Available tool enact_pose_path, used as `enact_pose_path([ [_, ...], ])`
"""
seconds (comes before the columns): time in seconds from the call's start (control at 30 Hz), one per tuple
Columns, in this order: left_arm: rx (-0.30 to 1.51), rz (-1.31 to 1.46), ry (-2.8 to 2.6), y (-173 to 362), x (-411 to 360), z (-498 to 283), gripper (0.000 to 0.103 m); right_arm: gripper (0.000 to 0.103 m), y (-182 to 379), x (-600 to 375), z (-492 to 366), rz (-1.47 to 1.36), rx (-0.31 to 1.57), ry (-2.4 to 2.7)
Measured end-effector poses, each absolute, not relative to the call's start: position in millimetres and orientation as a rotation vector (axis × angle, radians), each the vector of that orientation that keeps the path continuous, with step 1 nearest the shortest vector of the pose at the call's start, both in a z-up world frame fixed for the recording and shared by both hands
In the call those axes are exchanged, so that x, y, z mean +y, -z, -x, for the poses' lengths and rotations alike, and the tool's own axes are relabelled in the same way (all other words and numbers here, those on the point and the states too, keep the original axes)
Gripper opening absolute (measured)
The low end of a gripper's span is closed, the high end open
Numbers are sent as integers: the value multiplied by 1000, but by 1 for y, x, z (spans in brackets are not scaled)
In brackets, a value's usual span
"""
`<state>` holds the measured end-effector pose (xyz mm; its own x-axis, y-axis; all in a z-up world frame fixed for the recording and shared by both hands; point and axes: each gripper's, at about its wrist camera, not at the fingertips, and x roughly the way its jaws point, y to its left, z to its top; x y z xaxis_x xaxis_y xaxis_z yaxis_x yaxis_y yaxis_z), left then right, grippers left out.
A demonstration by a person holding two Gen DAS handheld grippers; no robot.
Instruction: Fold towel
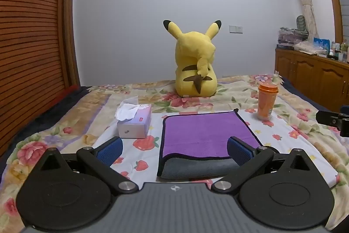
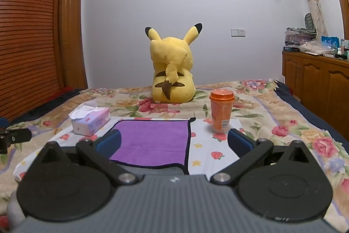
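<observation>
Purple, yellow and orange over a flowered bedspread.

Towel point(image 1: 207, 134) at lower centre purple with black edging, grey on its underside. Plush toy point(image 1: 195, 62) at centre yellow, ear tips black, brown stripes on back. Cup point(image 1: 267, 100) at right orange. Tissue box point(image 1: 136, 123) at left pale lilac. Bedspread point(image 1: 250, 88) cream with red and pink flowers. Finger pads point(image 1: 111, 151) blue on black arms.

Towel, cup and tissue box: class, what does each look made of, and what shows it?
Towel: soft microfibre-like cloth, matte purple face, grey underside, dark stitched edging.
Cup: probably plastic, orange with a slight sheen, ridged lid.
Tissue box: likely printed cardboard, crisp edges, white tissue sticking out.
</observation>
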<state>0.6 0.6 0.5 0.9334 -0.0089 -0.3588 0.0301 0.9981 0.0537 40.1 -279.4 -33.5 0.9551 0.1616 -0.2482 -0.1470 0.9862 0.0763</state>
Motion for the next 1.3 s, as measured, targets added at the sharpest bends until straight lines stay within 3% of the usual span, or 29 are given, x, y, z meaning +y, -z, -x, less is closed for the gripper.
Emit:
enact_pose_path([
  [1.3,348,-72,13,0,-1,-2,103,103,33,-278,-39,-55,250,-159],
])
